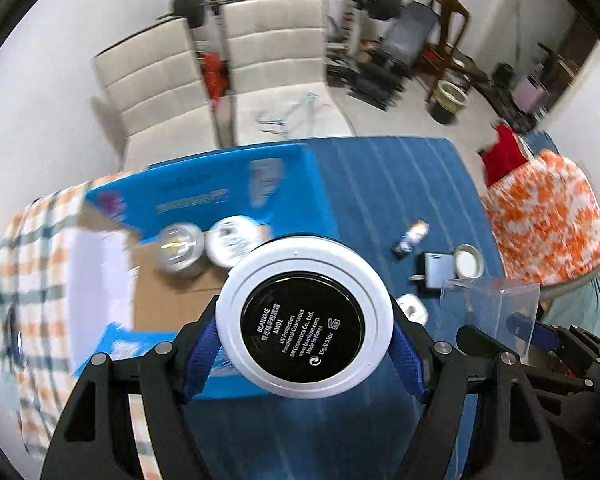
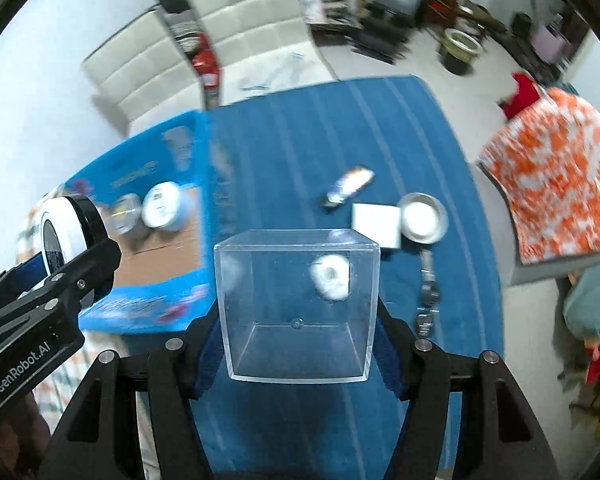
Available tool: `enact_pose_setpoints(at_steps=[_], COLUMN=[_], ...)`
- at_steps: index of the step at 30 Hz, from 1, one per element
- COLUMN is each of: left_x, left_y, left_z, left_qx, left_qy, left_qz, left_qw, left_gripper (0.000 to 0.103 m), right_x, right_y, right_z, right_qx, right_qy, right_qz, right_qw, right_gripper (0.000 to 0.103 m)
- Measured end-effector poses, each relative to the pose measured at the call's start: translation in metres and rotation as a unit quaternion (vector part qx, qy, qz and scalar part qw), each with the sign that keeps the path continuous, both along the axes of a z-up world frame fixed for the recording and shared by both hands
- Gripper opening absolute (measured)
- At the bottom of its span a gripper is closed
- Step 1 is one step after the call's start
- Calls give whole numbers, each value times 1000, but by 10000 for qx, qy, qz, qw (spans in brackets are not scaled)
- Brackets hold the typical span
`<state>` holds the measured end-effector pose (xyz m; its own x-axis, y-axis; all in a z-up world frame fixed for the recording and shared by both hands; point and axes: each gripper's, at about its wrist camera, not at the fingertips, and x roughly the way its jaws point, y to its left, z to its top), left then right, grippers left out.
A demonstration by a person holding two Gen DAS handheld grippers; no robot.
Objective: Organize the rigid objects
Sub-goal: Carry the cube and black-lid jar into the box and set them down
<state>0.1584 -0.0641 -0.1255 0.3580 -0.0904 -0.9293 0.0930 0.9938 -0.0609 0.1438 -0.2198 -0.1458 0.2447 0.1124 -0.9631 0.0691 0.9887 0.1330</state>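
My left gripper [image 1: 305, 334] is shut on a round white cosmetics compact [image 1: 304, 316] with a black labelled base, held above the near edge of the open blue cardboard box [image 1: 236, 184]. That compact also shows in the right wrist view [image 2: 66, 232]. My right gripper [image 2: 298, 344] is shut on a clear plastic cube box [image 2: 298, 304], held above the blue cloth [image 2: 300, 152]. The cube also shows in the left wrist view [image 1: 488, 316]. Two round jars [image 1: 204, 244] lie inside the cardboard box.
On the cloth lie a small dark tube [image 2: 350, 184], a white square box [image 2: 376, 224], a round metal tin [image 2: 422, 218], a wristwatch [image 2: 428, 296] and a small white round item [image 2: 332, 278]. An orange-patterned cloth [image 2: 556, 176] lies at the right. White chairs [image 2: 220, 40] stand behind.
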Motion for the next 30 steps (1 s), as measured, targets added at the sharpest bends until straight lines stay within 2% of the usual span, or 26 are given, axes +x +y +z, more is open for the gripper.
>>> enact_pose_setpoints(at_steps=[10, 16, 21, 24, 30], left_x=[-39, -38, -8, 23, 80], left_y=[88, 130, 165, 180, 183], left_z=[16, 2, -30, -61, -120], left_qx=[46, 13, -20, 16, 163], left_qy=[-39, 101, 359, 619, 1193], left_qz=[729, 1087, 1312, 1344, 1104], left_qw=[9973, 9940, 9907, 9890, 9866], left_gripper=[73, 73, 73, 73, 73], right_x=[-7, 1, 28, 49, 83], right_y=[102, 136, 155, 168, 185], right_z=[18, 4, -33, -60, -111], right_qx=[142, 85, 53, -103, -245], right_qy=[-188, -55, 230, 417, 937], right_qz=[854, 1080, 1024, 947, 727], right_qw=[9961, 9941, 9945, 9946, 9926], right_gripper=[66, 66, 66, 66, 66])
